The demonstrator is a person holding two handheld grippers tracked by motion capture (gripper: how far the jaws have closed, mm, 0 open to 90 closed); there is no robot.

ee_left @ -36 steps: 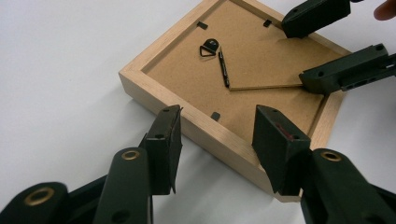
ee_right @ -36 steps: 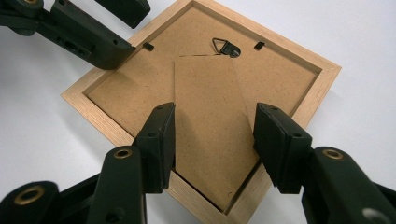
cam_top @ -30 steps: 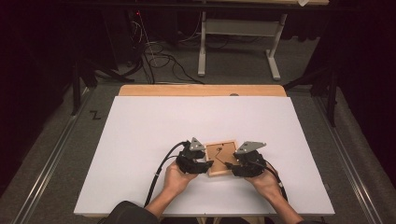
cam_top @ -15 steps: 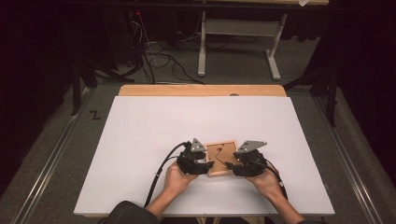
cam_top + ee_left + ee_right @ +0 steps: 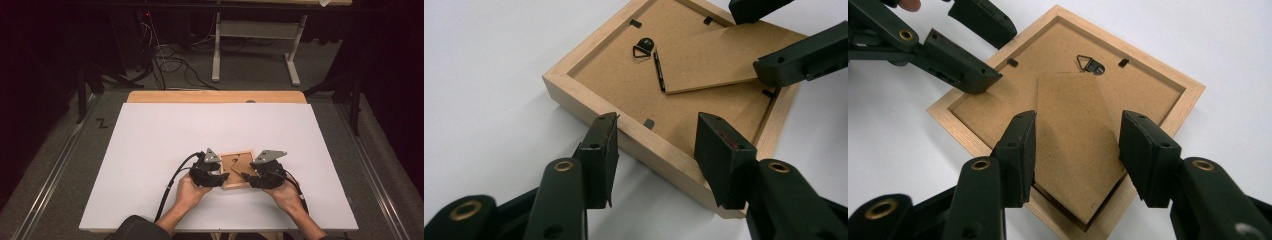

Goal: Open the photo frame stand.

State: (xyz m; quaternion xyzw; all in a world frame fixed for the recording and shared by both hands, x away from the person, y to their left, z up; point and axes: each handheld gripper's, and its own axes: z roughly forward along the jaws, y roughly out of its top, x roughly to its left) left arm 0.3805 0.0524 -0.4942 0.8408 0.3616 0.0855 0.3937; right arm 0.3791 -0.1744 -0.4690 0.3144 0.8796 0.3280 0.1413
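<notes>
— So where does the square light-wood picture frame [image 5: 237, 170] lie?

— Face down on the white counter [image 5: 150, 150], near the person's edge, brown fibreboard backing up, directly between the two tools. Its hinged fibreboard easel stand [image 5: 1075, 135] lies over the backing, long axis running from the small metal hanger ring [image 5: 1090, 63] down toward the corner nearest the right hand-held gripper [image 5: 1075, 150].

— Which one is better placed for that stand?

— The right one, I'd judge. In the right gripper view its jaws stand partly open, one on either side of the stand's free end, pads not pressing on it; nothing is held.

— And the left hand-held gripper [image 5: 656, 145]?

— Also partly open and empty. In the left gripper view its jaws straddle the frame's near wooden rail; one tip sits over the backing, though whether it touches I cannot tell.

— So the coming move?

— Probably the left steadies the frame while the right works the stand, which points straight at it.
</notes>
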